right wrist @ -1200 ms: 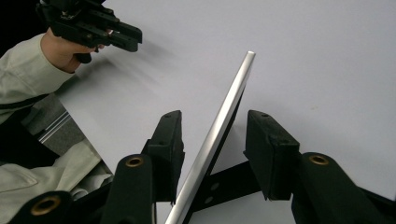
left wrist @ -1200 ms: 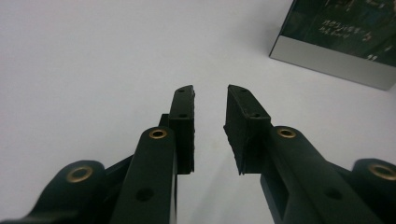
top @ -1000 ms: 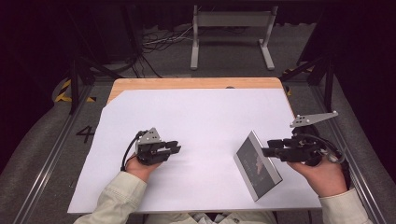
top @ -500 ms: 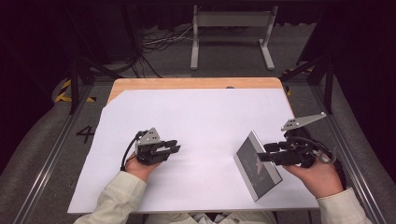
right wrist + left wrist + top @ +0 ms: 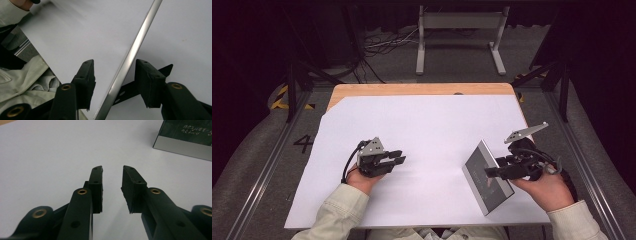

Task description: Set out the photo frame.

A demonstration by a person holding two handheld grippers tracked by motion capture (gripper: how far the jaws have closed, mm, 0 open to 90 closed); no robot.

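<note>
A flat box [image 5: 493, 194] with a dark face and silver sides rests on the right of the white sheet [image 5: 427, 130]; whether it lies flat I cannot tell. My right gripper [image 5: 490, 173] reaches over it from the right. Its jaws have just been opening, and in the right gripper view the box's silver edge [image 5: 142, 32] runs between the pads of that gripper [image 5: 113, 62], touching neither. My left gripper [image 5: 397, 156] rests on the sheet at the left, open with nothing in it [image 5: 112, 168]. Ahead of it, the box [image 5: 185, 135] lies at upper right.
The white sheet covers a wooden table whose bare strip [image 5: 412, 90] shows at the back. A grey metal stand [image 5: 459, 22] and cables [image 5: 382, 42] are on the floor beyond. Metal rails [image 5: 267, 170] flank the table.
The right gripper's jaws have spread wider around the box's edge, and that hand has shifted slightly left and nearer. The left gripper and the box have not moved.
</note>
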